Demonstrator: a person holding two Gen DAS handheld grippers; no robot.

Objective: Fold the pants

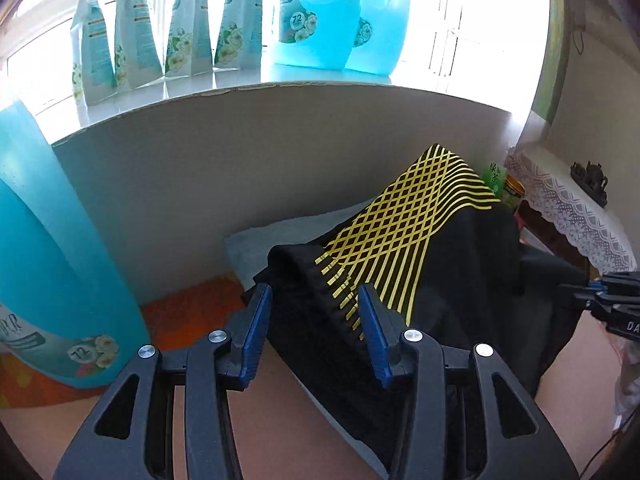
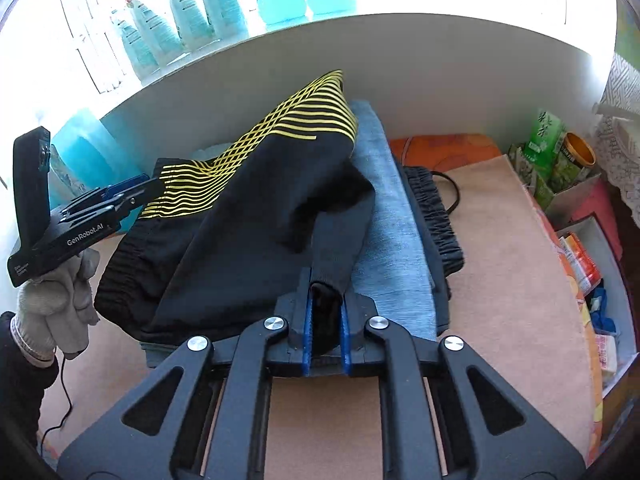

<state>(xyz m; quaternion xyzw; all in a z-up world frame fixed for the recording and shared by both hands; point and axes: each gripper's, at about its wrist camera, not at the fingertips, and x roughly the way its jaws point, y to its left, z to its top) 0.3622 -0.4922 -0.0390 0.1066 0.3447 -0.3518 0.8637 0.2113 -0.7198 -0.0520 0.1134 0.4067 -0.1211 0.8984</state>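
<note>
Black pants with a yellow line pattern [image 1: 400, 248] lie bunched on a pile of folded clothes by the white back wall; they also show in the right wrist view [image 2: 240, 200]. My left gripper [image 1: 316, 320] is open, its blue pads on either side of the elastic waistband; it also shows at the left of the right wrist view [image 2: 132, 190]. My right gripper [image 2: 326, 312] is shut on a black pant leg end [image 2: 340, 248] and holds it over the pile. The right gripper shows at the right edge of the left wrist view [image 1: 612, 304].
Folded grey pants [image 2: 396, 240] and another black garment [image 2: 436, 212] lie under and beside the pants on a tan mat [image 2: 500, 280]. A big blue detergent bottle [image 1: 48, 260] stands left. Pouches [image 1: 188, 28] and bottles [image 1: 324, 12] line the sill. Tea tins [image 2: 560, 156] and boxes sit right.
</note>
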